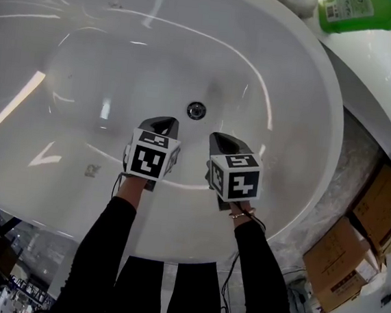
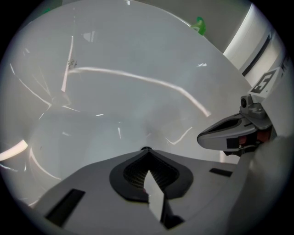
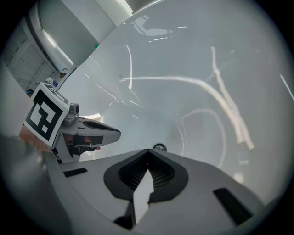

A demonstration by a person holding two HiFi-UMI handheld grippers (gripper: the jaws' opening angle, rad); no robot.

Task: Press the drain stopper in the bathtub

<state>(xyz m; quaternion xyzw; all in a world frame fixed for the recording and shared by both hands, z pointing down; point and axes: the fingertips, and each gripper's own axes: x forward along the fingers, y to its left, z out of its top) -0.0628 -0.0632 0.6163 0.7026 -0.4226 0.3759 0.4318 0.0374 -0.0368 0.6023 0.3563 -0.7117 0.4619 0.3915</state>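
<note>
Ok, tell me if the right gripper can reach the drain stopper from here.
Probably yes. The right gripper hangs inside the bathtub, jaws together and empty; the drain stopper lies just ahead of its tip, with only bare tub floor between. The left gripper is off to the side.

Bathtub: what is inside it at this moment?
The drain stopper sits at its bottom; the left gripper and right gripper, both shut, hover just short. The bathtub beneath them is hidden.
</note>
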